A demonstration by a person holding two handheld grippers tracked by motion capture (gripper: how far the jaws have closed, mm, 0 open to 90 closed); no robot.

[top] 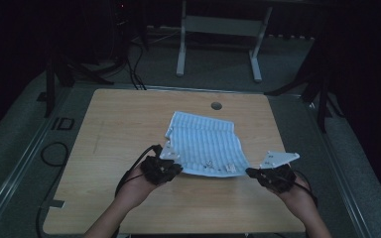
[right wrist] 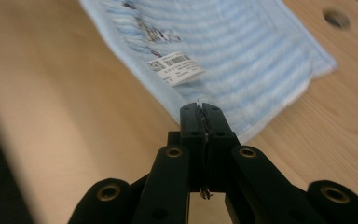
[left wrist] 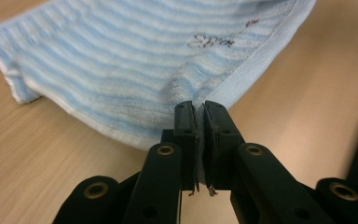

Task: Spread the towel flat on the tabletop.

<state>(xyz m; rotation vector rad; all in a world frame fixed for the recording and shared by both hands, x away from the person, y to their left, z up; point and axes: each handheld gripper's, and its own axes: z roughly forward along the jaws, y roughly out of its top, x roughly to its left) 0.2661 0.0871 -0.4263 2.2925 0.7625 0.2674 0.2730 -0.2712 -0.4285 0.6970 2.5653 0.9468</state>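
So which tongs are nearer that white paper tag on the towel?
The right tongs: the tag lies just beyond them on the towel. The left tongs grip the opposite near corner.

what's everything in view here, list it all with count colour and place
towel: 1, light blue with white stripes, middle of the table, near edge lifted by both grippers
label: 1, white with a barcode, on the towel near its held corner
table: 1, light wood, centre of the high view
cable hole: 1, dark, far edge of the table
desk frame: 1, pale grey, on the floor beyond the table
left gripper: 1, black, jaws shut on the towel's edge
right gripper: 1, black, jaws shut on the towel's corner
forearms: 2, bottom of the high view
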